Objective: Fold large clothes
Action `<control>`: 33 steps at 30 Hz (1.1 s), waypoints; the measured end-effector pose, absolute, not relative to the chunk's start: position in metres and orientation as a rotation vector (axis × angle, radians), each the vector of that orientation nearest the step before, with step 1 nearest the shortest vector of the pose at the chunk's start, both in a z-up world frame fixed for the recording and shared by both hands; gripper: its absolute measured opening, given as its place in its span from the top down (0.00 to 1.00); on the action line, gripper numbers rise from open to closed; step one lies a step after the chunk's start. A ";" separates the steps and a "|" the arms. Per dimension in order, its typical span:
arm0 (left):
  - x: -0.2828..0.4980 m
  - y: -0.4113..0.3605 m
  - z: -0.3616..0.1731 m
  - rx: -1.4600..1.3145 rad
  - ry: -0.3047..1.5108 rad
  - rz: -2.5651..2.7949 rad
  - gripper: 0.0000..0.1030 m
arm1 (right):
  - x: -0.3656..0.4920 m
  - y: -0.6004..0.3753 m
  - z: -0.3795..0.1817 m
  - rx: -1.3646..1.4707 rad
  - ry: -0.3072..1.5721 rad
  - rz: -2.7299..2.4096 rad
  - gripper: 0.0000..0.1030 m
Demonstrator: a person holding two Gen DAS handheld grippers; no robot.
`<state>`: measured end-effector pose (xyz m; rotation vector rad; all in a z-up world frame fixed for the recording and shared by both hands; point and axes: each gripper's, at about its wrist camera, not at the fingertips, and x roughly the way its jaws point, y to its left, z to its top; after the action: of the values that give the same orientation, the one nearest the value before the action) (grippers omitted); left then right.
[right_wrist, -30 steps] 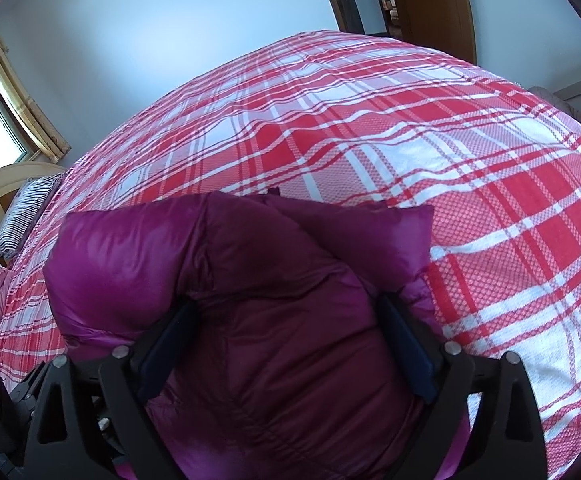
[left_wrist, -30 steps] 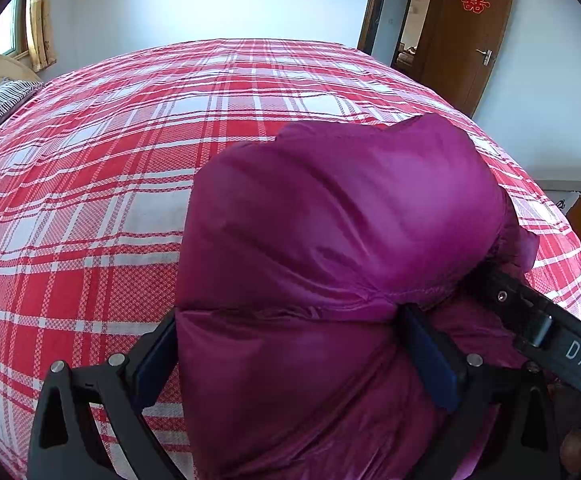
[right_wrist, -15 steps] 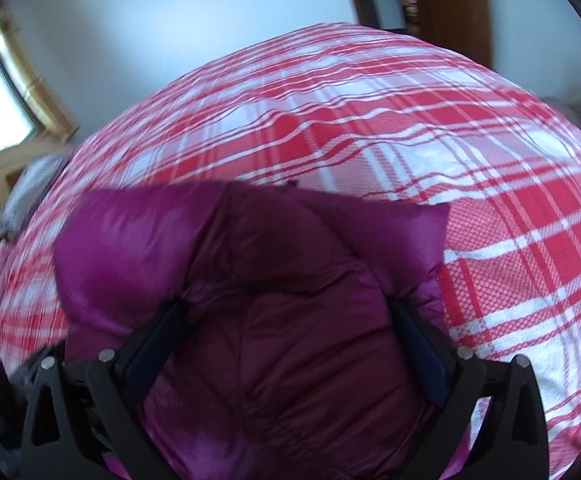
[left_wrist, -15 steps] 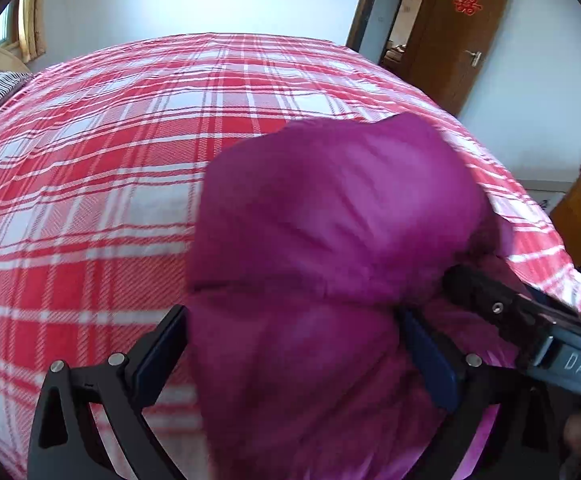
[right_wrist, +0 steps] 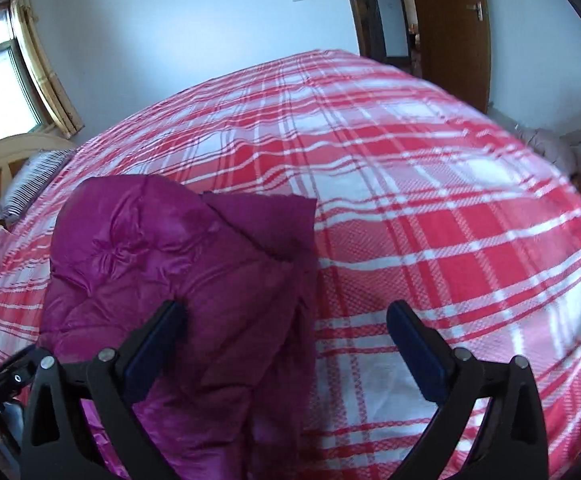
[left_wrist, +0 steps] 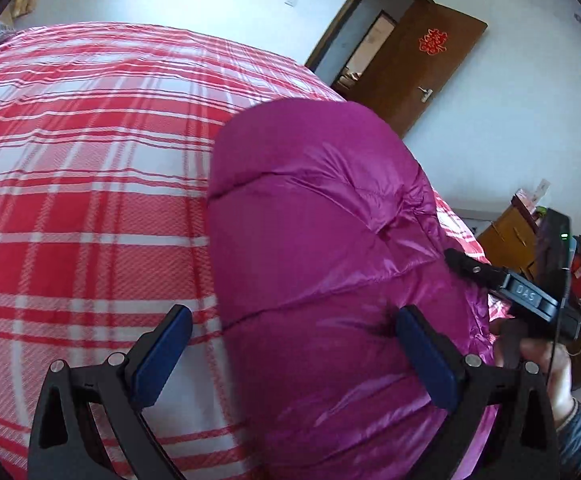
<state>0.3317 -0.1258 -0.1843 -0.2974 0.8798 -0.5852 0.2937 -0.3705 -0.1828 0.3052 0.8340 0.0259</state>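
A puffy, quilted magenta down jacket lies bunched in a thick mound on the bed covered with a red-and-white plaid sheet, close to the bed's near edge. The left gripper hangs over it with its jaws spread wide: the right blue-padded finger presses into the jacket's shiny fabric, while the left finger stands over bare sheet, clear of the jacket. The right gripper is likewise spread wide, its left finger against the jacket's folded edge and its right finger above the plaid sheet, apart from the cloth. In the right wrist view the jacket fills the lower left, a darker folded flap at its far side. A striped pillow rests at the bed's far left corner, and a brown wooden door stands ajar beyond the far edge.
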 end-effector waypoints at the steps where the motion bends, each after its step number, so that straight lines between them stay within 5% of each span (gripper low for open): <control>1: 0.332 -0.131 -0.184 -0.288 0.879 -0.605 0.01 | 0.294 -0.373 -0.188 0.341 0.850 0.064 0.03; 4: 0.333 -0.143 -0.184 -0.261 0.892 -0.647 0.01 | 0.296 -0.372 -0.196 0.363 0.849 0.124 0.13; 5: 0.334 -0.145 -0.183 -0.258 0.893 -0.651 0.05 | 0.296 -0.369 -0.196 0.361 0.854 0.157 0.26; 8: 0.324 -0.150 -0.175 -0.232 0.860 -0.670 0.28 | 0.297 -0.362 -0.195 0.403 0.872 0.257 0.57; 11: 0.314 -0.151 -0.165 -0.181 0.822 -0.671 0.50 | 0.293 -0.358 -0.190 0.428 0.874 0.287 0.72; 17: 0.291 -0.133 -0.130 -0.169 0.756 -0.676 0.66 | 0.270 -0.343 -0.168 0.406 0.836 0.307 0.79; 33: 0.232 0.052 -0.087 -0.192 0.629 -0.421 0.67 | 0.284 -0.159 -0.117 0.363 0.783 0.640 0.81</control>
<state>0.2322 0.0516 -0.0866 -0.1922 0.6290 -0.4206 0.2845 -0.1592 -0.1173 0.3632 0.7833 0.6397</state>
